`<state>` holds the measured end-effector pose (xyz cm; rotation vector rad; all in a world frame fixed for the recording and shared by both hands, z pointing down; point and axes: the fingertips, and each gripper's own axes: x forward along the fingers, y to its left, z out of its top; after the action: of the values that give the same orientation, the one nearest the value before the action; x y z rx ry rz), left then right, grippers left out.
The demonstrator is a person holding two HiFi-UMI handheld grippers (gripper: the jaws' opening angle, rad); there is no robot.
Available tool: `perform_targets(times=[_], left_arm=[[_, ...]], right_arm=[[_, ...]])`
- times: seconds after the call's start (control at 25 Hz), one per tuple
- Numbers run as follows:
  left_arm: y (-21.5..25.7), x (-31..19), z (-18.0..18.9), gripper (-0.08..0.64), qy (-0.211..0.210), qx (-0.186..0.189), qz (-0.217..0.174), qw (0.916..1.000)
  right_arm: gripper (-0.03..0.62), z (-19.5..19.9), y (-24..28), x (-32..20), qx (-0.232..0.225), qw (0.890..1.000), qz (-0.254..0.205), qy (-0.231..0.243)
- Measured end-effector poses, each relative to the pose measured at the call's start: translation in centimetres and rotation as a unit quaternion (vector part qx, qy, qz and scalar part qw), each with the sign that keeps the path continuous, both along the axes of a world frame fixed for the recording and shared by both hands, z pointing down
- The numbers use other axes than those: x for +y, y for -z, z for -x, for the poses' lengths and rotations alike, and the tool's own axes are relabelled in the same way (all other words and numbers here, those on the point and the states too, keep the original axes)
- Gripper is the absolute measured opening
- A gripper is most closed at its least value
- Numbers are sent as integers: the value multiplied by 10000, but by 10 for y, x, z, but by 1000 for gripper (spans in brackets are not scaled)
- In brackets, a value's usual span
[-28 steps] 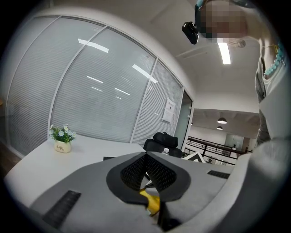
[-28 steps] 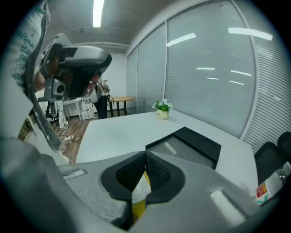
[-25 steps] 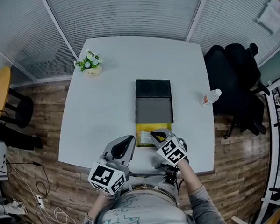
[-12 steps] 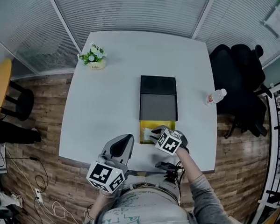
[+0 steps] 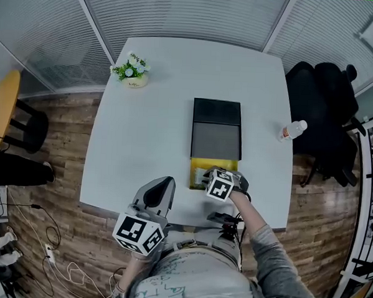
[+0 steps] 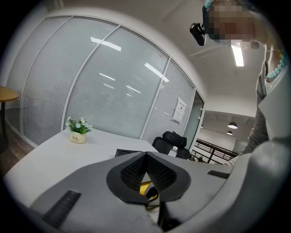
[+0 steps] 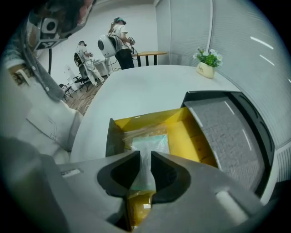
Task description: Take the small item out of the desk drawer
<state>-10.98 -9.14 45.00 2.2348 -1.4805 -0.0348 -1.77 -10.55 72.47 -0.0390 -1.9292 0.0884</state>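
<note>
White table [image 5: 143, 143] bearing dark drawer unit [image 5: 217, 128]; yellow drawer [image 7: 191, 132] pulled out toward near edge. Left gripper [image 6: 145, 157] clenched, empty, at table edge. Right gripper [image 7: 145, 168] pointed down into drawer, jaws part-open, just been closing, straddling clear-wrapped packet [image 7: 150, 143] lying inside.

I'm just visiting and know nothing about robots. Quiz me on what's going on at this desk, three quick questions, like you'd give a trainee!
1. True or false: the yellow drawer is pulled open.
2. The right tongs point: A) at the ceiling; B) down into the drawer; C) sideways.
3. What lies between the right tongs' jaws?
Key: 1 true. 2 B. 3 The clear packet; the jaws stand apart around it, having just been closing slightly.
</note>
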Motion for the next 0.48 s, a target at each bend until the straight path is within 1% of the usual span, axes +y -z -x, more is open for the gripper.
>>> perform_targets(times=[0.32,0.48], left_arm=[[-6,3,-12,-3,-206,-15,78,9998],[-4,-1,-17,-3,-273,4,64,9996]], right_arm=[[28,2,-4,-3,-88,9997,101,-191],[25,2,-4,-4,-78,9992,108,-371]])
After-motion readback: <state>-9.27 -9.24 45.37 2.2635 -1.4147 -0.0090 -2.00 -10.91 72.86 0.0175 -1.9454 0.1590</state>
